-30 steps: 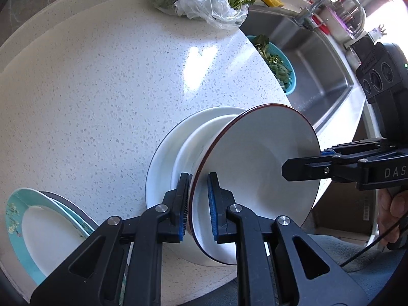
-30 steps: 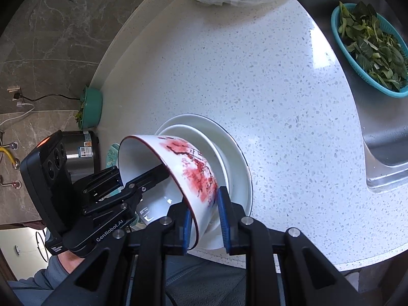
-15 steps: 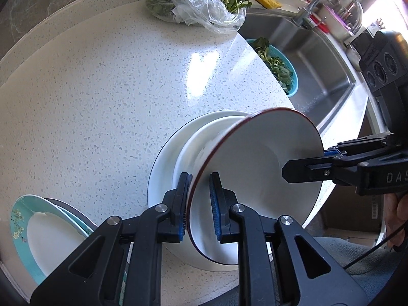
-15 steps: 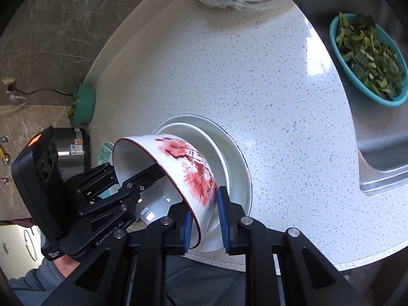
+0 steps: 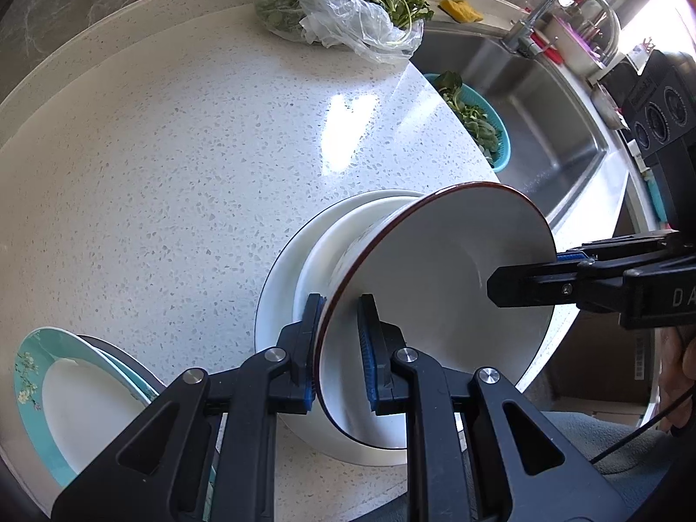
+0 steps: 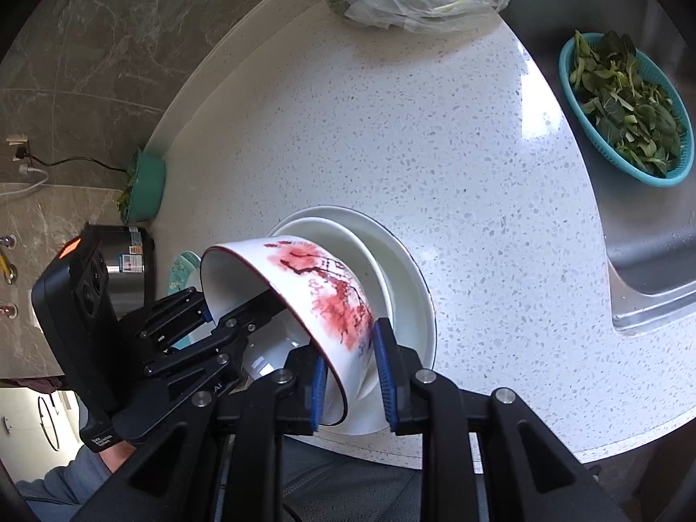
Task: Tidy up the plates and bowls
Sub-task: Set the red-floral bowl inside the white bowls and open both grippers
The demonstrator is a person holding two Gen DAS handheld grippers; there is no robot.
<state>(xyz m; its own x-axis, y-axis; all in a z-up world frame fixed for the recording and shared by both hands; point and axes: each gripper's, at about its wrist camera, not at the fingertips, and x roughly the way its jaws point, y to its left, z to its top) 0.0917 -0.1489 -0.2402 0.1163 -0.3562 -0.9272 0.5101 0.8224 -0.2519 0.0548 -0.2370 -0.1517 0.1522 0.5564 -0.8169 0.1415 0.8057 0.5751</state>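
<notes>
Bowl (image 6: pixel 322 291) with red flowers is tilted on its side over two stacked white plates (image 6: pixel 409 269) near the counter (image 5: pixel 174 165) edge. Left gripper (image 5: pixel 339 343) clamps its rim. Right gripper (image 6: pixel 348 374) straddles the opposite rim, its jaws just opening, outer pad apart from the wall.

I hold a tilted bowl (image 5: pixel 435 317) by its rim between my left gripper (image 5: pixel 339 348) and my right gripper (image 6: pixel 348 374), over a small plate (image 6: pixel 348 239) stacked on a bigger plate (image 6: pixel 413 287) at the near edge of the counter (image 5: pixel 174 152). To the left of that stack lies another stack of plates (image 5: pixel 65 391). At the far side of the counter sits a bag of greens (image 5: pixel 348 13), and to its right a basket of leaves (image 6: pixel 626 108) rests in the sink (image 5: pixel 557 122).
</notes>
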